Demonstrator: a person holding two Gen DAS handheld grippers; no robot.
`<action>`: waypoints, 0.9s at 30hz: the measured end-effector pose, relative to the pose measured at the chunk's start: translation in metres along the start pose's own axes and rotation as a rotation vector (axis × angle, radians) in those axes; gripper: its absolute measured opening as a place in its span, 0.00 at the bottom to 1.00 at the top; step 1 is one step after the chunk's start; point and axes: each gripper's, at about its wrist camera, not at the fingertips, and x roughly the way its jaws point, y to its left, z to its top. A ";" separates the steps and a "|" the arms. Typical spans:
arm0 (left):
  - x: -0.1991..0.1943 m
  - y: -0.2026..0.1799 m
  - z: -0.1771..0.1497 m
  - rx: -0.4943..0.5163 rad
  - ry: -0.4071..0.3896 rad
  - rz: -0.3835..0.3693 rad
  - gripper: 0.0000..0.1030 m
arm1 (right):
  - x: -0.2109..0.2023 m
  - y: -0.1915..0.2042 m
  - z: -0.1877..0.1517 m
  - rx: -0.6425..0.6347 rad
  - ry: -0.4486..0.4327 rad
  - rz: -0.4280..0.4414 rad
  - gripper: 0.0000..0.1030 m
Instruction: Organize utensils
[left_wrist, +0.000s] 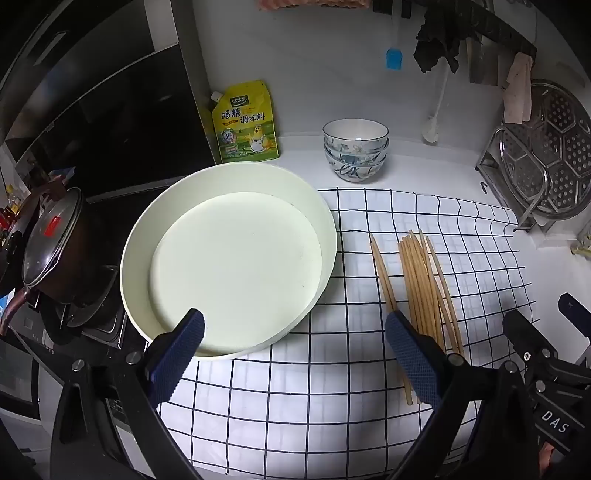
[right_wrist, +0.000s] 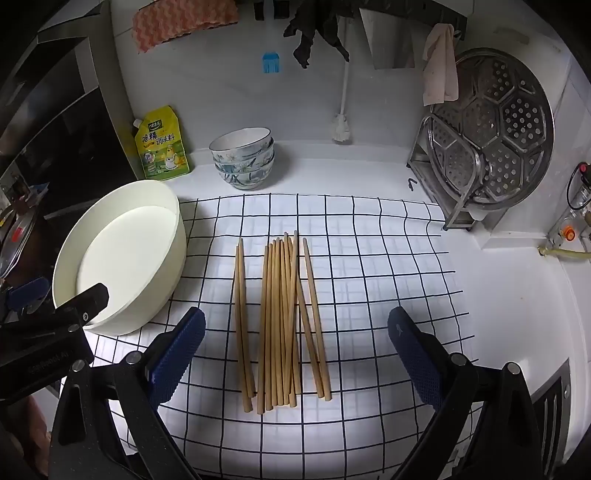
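Chopsticks (right_wrist: 282, 317), wooden and pale tan, lie loose on a white cloth with a dark grid (right_wrist: 369, 277) spread over the white counter (right_wrist: 498, 295). Most sit together in a rough bundle; 2 lie just left of it and a few just right, all pointing away from the cameras.

Right tool (right_wrist: 295, 350) hangs above the near ends of the chopsticks with its blue-padded fingers spread wide, 1 on each side of the bundle, touching nothing. Left tool (left_wrist: 295, 354) also stands wide apart and empty, above the cloth between the chopsticks and a round cream tray (left_wrist: 140, 236). Its right finger covers part of the chopsticks in the left wrist view.

The tray sits at the cloth's left edge, partly on it, with a stove and a lidded pot (left_wrist: 55, 251) further left. Behind the cloth, near the wall, stands a stack of patterned bowls (right_wrist: 243, 162), with a yellow seasoning pouch (right_wrist: 162, 144) to their left. A perforated steel steamer plate (right_wrist: 495, 144) stands upright in a rack at the right.
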 end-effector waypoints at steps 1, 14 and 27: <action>0.000 0.000 0.000 0.000 -0.003 -0.001 0.94 | 0.000 0.000 0.000 0.000 -0.001 0.000 0.92; -0.003 0.004 0.005 0.005 -0.008 0.006 0.94 | -0.002 0.003 0.001 -0.002 -0.007 -0.005 0.92; -0.006 0.002 0.004 0.006 -0.016 0.010 0.94 | -0.006 0.003 0.000 0.000 -0.011 -0.006 0.92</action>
